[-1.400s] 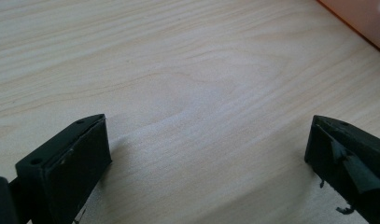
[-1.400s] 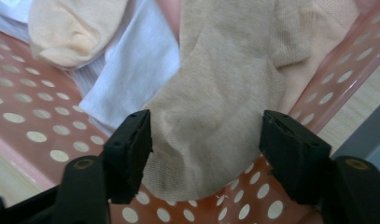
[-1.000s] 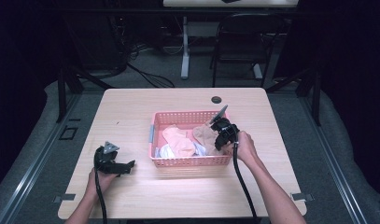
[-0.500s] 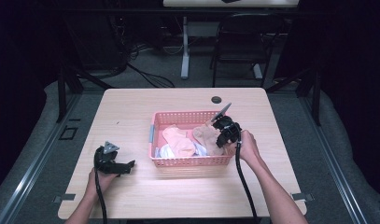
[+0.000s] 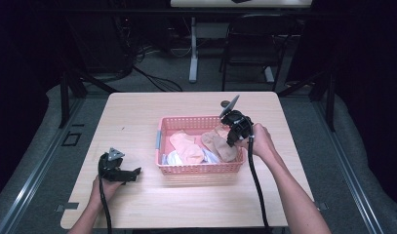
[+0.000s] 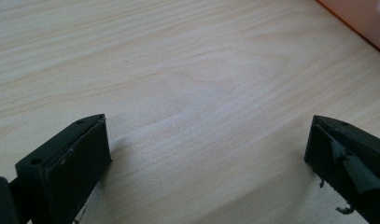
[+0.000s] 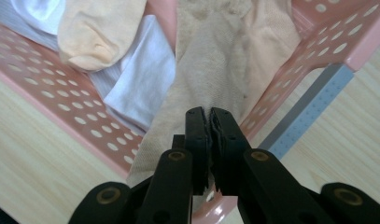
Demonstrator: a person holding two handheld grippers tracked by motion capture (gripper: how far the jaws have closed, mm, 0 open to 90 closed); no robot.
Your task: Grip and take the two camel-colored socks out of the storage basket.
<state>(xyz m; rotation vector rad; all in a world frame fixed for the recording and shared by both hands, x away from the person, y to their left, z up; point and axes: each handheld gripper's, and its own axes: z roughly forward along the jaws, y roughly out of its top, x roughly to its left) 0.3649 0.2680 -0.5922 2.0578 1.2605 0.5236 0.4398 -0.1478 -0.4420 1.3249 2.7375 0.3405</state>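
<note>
A pink perforated basket stands in the middle of the wooden table and holds several socks. My right gripper hangs over the basket's right end, pointing down, shut on a tan sock. In the right gripper view the jaws pinch the tan sock, which stretches from them down into the basket. A peach sock and white cloth lie beside it. My left gripper rests on the table left of the basket, open, with bare wood between its jaws.
A small black round object lies on the table behind the basket. The basket has a grey handle strip on its end wall. A corner of the basket lies ahead of the left gripper. Chairs and cables stand beyond the table.
My right gripper has risen over the basket with the tan sock, drawing it up from the pile. The left gripper has stayed where it was.
</note>
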